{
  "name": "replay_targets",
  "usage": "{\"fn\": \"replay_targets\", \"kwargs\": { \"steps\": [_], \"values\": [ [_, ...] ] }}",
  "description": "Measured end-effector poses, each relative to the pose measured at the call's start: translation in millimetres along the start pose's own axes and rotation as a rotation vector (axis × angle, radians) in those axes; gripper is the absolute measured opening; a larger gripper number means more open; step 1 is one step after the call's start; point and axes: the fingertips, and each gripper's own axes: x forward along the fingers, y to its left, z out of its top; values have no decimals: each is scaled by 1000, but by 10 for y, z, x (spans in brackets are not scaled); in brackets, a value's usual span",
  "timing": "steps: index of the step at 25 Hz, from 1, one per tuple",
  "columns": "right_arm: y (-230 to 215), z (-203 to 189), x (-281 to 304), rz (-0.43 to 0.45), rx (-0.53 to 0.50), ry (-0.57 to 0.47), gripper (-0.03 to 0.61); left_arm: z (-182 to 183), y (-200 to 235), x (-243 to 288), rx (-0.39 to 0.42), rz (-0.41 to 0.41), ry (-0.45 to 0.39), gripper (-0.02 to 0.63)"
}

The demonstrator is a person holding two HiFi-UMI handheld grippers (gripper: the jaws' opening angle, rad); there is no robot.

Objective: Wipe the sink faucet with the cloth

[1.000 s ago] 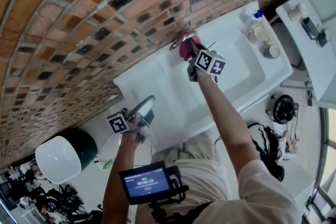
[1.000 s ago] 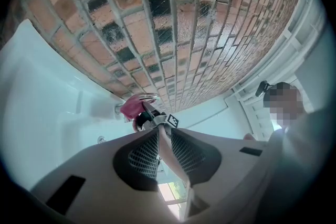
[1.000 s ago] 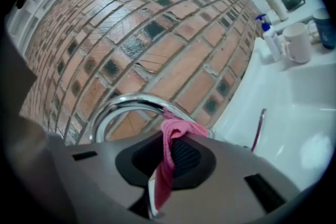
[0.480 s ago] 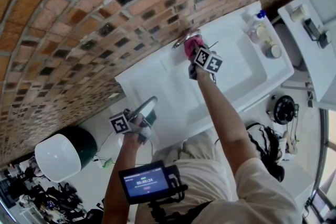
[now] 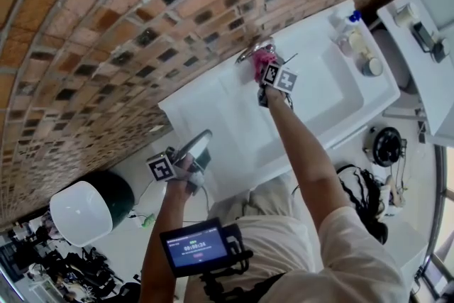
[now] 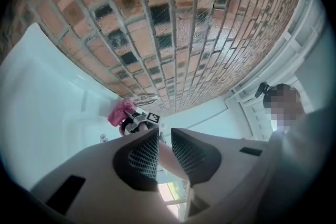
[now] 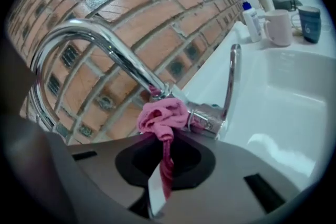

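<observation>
The chrome sink faucet [image 7: 105,42] arches up from its base [image 7: 207,118] against the brick wall, with a thin lever handle [image 7: 233,76] beside it. My right gripper [image 7: 164,165] is shut on a pink cloth [image 7: 161,115], and the bunched cloth presses on the lower spout just above the base. In the head view the pink cloth [image 5: 263,57] sits against the faucet [image 5: 247,52], ahead of the right gripper's marker cube. My left gripper [image 5: 198,142] hangs off the sink's near left corner, far from the faucet. Its jaws [image 6: 164,149] stand open with nothing between them.
The white sink basin [image 7: 294,92] lies right of the faucet. A soap bottle [image 7: 251,16] and two mugs [image 7: 278,26] stand on the sink's far ledge. A brick wall [image 5: 106,32] backs the sink. A white-lidded bin [image 5: 79,213] stands on the floor at the left.
My right gripper has slid the pink cloth down the faucet spout toward its base and tipped further downward. The left gripper has stayed where it was.
</observation>
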Motion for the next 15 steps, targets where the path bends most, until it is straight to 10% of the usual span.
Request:
{"fn": "replay_targets", "kwargs": {
  "steps": [15],
  "values": [
    [-444,-135,-391,91,340,-71,38,-13,118,-126,-24,16,-18,61]
  ]
}}
